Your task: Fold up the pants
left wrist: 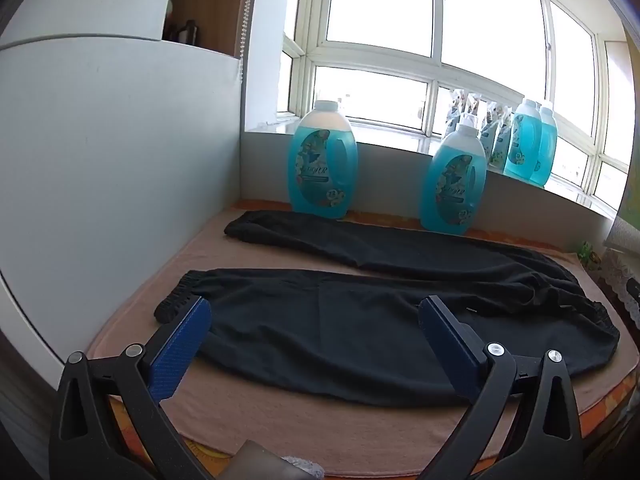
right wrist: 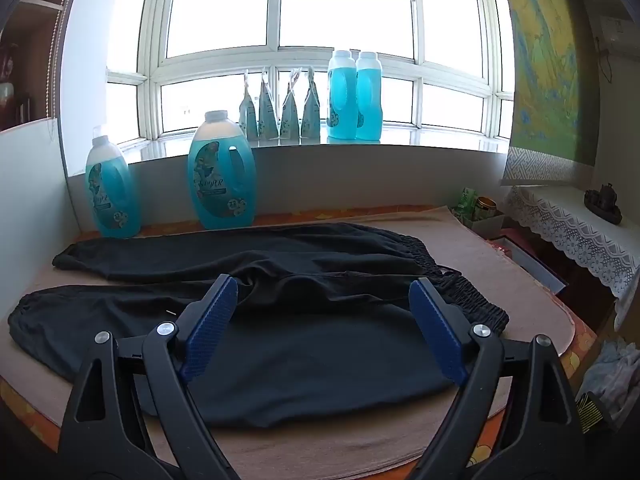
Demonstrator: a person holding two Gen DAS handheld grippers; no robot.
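Note:
Black pants [left wrist: 360, 320] lie flat on a beige cloth [left wrist: 280, 420] over the table, both legs spread apart, cuffs at the left and elastic waistband at the right. They also show in the right wrist view [right wrist: 300, 352]. My left gripper [left wrist: 316, 312] is open and empty, hovering above the near leg close to its cuff [left wrist: 176, 300]. My right gripper [right wrist: 324, 292] is open and empty, above the near leg's upper part, left of the waistband [right wrist: 476, 304].
Two blue detergent bottles [left wrist: 322, 164] [left wrist: 454, 184] stand at the table's back edge behind the far leg. More bottles [right wrist: 354, 96] and pouches [right wrist: 280, 108] stand on the windowsill. A white panel [left wrist: 100, 180] walls the left. A lace-covered shelf [right wrist: 572, 228] is at the right.

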